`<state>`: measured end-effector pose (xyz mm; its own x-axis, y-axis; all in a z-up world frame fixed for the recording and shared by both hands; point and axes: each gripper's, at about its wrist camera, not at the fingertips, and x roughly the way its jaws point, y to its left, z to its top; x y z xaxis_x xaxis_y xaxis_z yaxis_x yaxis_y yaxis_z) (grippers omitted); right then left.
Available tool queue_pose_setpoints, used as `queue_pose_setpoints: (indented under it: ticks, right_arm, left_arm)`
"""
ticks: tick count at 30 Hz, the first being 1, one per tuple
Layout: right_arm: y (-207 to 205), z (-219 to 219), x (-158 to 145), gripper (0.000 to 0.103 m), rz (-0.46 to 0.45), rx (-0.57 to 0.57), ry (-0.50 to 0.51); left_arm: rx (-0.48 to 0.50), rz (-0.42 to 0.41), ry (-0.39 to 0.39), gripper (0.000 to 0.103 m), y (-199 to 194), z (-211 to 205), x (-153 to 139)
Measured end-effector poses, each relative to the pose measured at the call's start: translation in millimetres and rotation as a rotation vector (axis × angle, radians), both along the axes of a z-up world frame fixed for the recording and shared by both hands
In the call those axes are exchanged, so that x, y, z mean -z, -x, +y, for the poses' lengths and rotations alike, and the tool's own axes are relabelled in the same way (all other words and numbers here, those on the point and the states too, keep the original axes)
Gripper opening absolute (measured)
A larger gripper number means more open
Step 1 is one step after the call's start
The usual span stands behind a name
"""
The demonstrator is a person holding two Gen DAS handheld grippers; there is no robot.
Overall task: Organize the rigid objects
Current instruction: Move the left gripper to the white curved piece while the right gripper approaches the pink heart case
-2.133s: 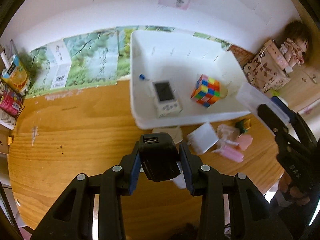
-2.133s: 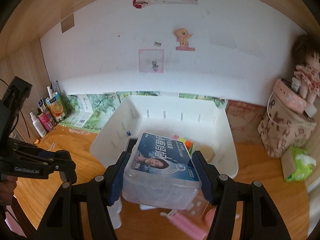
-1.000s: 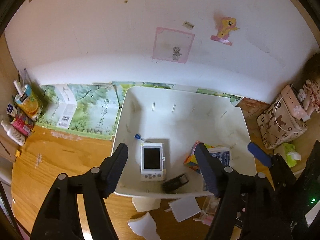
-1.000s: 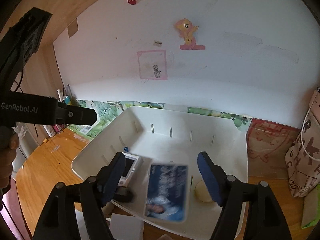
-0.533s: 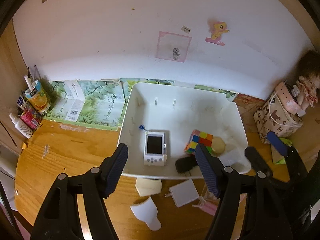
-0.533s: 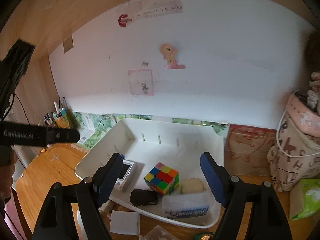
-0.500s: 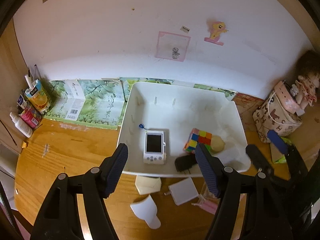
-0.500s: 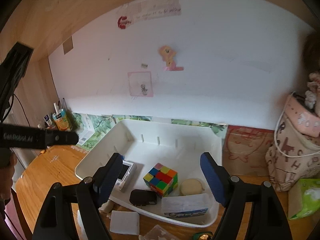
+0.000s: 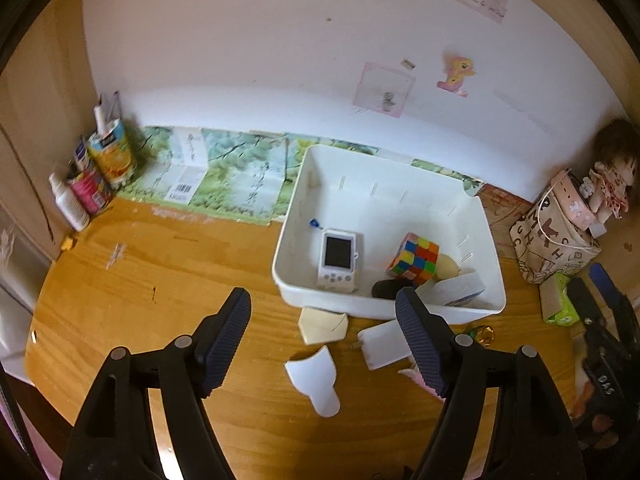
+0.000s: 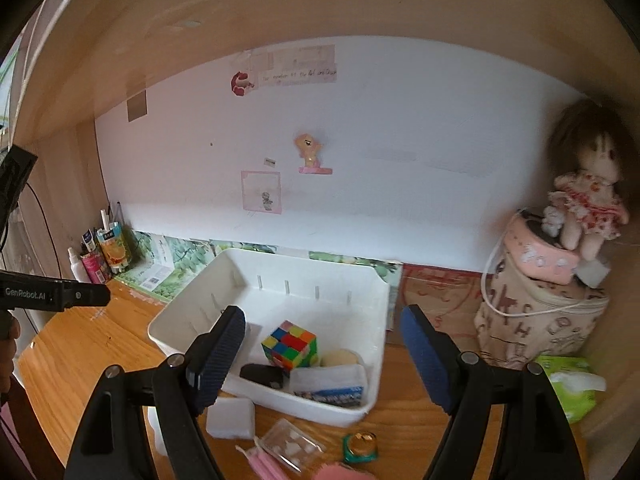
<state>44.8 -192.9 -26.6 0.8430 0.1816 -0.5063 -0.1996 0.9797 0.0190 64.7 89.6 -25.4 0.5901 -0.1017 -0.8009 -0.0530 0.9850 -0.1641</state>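
The white bin (image 9: 289, 216) (image 10: 188, 316) stands on the wooden table and holds a white handheld console (image 9: 338, 258), a colourful cube (image 9: 414, 258) (image 10: 290, 344), a black charger (image 9: 386, 288) (image 10: 262, 374) and a clear lidded box (image 9: 460, 292) (image 10: 328, 384). My left gripper (image 9: 322, 308) hangs above the table in front of the bin; its jaws are opening with nothing between them. My right gripper (image 10: 322, 324) is open and empty, raised in front of the bin's near right corner. On the table before the bin lie a white block (image 10: 230, 418) and a white curved piece (image 9: 314, 380).
A cream piece (image 9: 322, 322), a small clear case (image 10: 290, 446), pink items (image 10: 266, 462) and a green ring (image 10: 360, 446) lie near the bin's front. Bottles and a carton (image 9: 108, 156) stand at the far left. At the right are a patterned bag (image 10: 536, 320), a doll (image 10: 588, 192) and a tissue pack (image 10: 572, 384).
The black charger has left my left gripper and the clear box my right; both now lie in the bin. Both grippers have drawn back from the bin, the right one rising.
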Motion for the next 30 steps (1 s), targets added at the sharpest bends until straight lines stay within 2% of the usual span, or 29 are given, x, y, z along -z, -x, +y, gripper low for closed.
queue_pose_setpoints:
  ticks: [7,12,17,30]
  right_arm:
    - [25,-13,17,0.081,0.086,0.012,0.020]
    - [38,-19,41,0.081,0.183,0.019,0.010]
    - [48,-22,70,0.081,0.279,0.024,-0.005]
    - [32,-39,142,0.081,0.569,0.099,-0.093]
  left_arm:
    - [-0.045,0.073,-0.006,0.078,13,10,26]
    - [-0.061,0.157,0.004,0.078,17,11,50]
    - [-0.046,0.236,-0.021,0.078,20,3,72]
    - [-0.048,0.444,-0.005,0.078,16,-16,130]
